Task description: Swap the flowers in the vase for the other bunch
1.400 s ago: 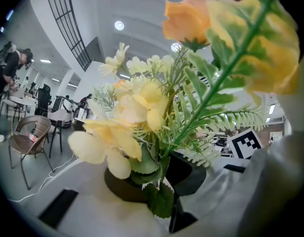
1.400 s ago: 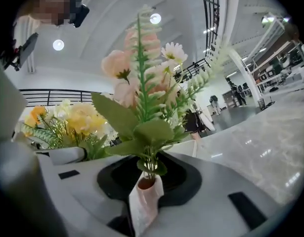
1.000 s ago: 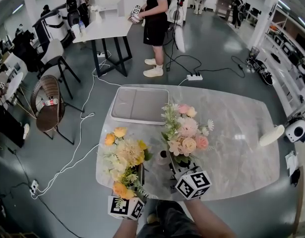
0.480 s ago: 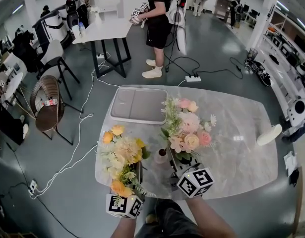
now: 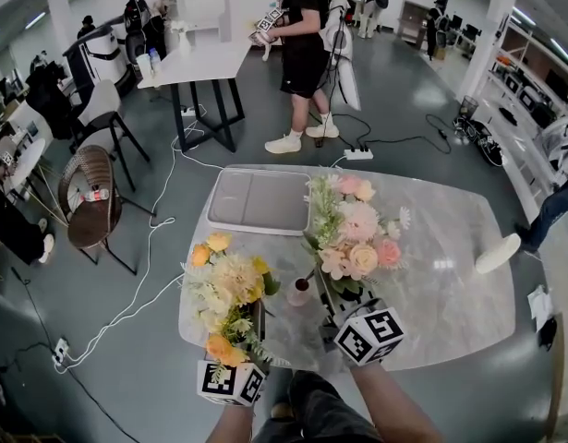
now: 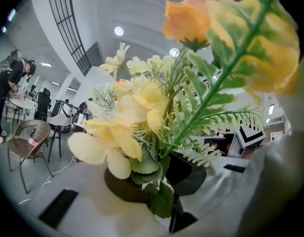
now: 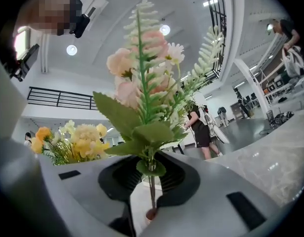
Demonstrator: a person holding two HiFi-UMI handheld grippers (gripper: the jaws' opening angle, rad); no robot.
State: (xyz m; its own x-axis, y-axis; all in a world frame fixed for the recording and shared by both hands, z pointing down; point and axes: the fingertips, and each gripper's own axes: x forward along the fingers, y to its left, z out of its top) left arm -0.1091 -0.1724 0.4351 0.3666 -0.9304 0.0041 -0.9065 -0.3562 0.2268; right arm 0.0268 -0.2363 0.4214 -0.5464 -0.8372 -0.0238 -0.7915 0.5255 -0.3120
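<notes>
Head view: left tongs (image 5: 256,326) carry the yellow bunch (image 5: 230,289) upright over the near edge of the bench (image 5: 450,284). Right tongs (image 5: 334,307) carry the pink bunch (image 5: 356,238). A small vase (image 5: 299,292) stands between the two, and a pink stem slants to its mouth.
Left gripper view: tongs pinch the yellow stems.
Right gripper view: tongs pinch the thin pink stem, its lower end at the vase mouth.

Bright, even overhead light; fisheye-warped, dark-vignetted edges.
</notes>
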